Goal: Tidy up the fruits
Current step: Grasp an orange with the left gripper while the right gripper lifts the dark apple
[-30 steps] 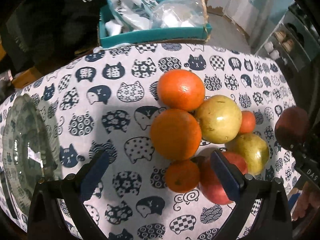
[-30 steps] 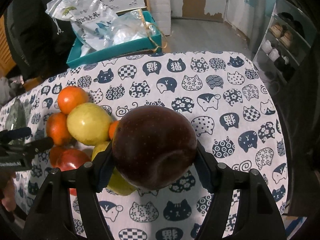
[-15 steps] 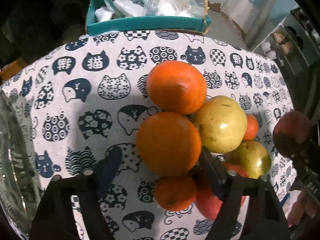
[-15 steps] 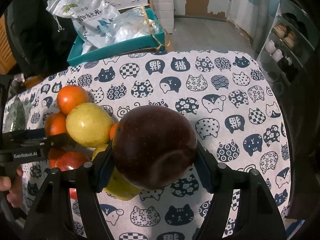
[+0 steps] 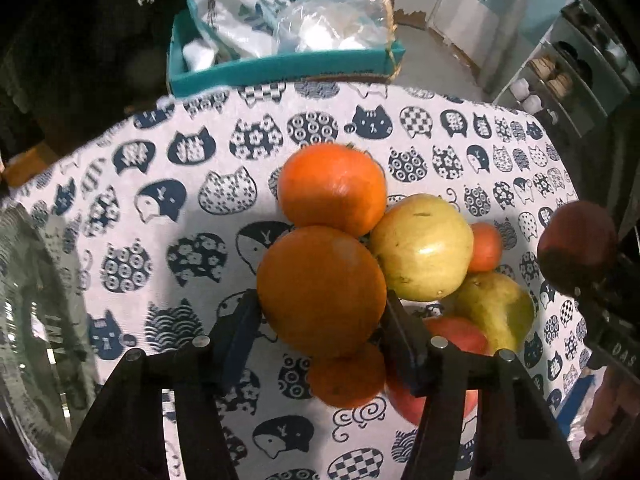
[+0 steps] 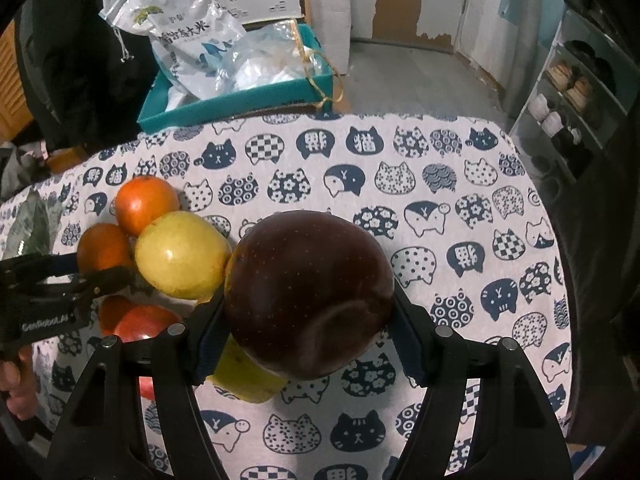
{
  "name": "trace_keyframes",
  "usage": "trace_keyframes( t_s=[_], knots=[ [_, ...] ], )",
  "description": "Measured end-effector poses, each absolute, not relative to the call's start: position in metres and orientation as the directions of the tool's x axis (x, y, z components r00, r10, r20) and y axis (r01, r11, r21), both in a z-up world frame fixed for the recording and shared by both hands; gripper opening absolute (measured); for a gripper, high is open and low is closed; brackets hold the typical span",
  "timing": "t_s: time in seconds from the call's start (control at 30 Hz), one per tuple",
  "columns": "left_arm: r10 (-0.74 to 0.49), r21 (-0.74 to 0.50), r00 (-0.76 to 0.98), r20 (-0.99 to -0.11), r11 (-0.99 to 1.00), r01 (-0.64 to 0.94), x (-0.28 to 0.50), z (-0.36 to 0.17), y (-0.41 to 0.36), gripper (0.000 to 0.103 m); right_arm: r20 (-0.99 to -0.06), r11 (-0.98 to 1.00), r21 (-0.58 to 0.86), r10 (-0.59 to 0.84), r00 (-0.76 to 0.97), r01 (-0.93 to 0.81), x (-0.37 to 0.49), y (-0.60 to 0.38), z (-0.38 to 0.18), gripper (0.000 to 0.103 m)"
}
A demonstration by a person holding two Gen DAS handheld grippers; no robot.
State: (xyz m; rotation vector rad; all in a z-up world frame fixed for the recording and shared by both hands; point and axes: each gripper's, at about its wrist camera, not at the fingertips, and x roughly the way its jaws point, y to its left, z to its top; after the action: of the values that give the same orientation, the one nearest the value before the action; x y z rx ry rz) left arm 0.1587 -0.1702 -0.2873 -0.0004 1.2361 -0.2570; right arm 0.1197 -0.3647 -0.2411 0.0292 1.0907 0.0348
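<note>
A pile of fruit lies on the cat-print tablecloth (image 5: pixel 160 216). My left gripper (image 5: pixel 320 320) has closed its fingers on the sides of a large orange (image 5: pixel 320 292) at the near side of the pile. Behind it sit a second orange (image 5: pixel 332 188), a yellow-green apple (image 5: pixel 420 248), a pear (image 5: pixel 496 308), a red apple (image 5: pixel 452 340) and small tangerines (image 5: pixel 344 376). My right gripper (image 6: pixel 308 328) is shut on a dark red apple (image 6: pixel 308 292) and holds it above the table, right of the pile (image 6: pixel 180 256). That apple also shows in the left wrist view (image 5: pixel 576 248).
A glass bowl (image 5: pixel 28 320) stands at the table's left edge. A teal box (image 6: pixel 240 96) with plastic bags sits behind the table's far edge. A shoe rack (image 6: pixel 576 92) stands at the right. Bare cloth lies right of the pile (image 6: pixel 460 240).
My left gripper moved forward to the large orange and closed its fingers on it. My right gripper kept holding the dark apple almost still.
</note>
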Motion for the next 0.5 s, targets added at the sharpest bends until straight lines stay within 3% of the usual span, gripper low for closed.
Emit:
trace_keyframes(
  t_s=[0.5],
  knots=[
    [-0.190,-0.105,0.451,-0.872,0.973,0.207,0.125,-0.213,-0.149,0.062,-0.835,0.999,0.018,0.037,0.549,-0.040,0.109,-0.343,-0.191,0.072]
  ],
)
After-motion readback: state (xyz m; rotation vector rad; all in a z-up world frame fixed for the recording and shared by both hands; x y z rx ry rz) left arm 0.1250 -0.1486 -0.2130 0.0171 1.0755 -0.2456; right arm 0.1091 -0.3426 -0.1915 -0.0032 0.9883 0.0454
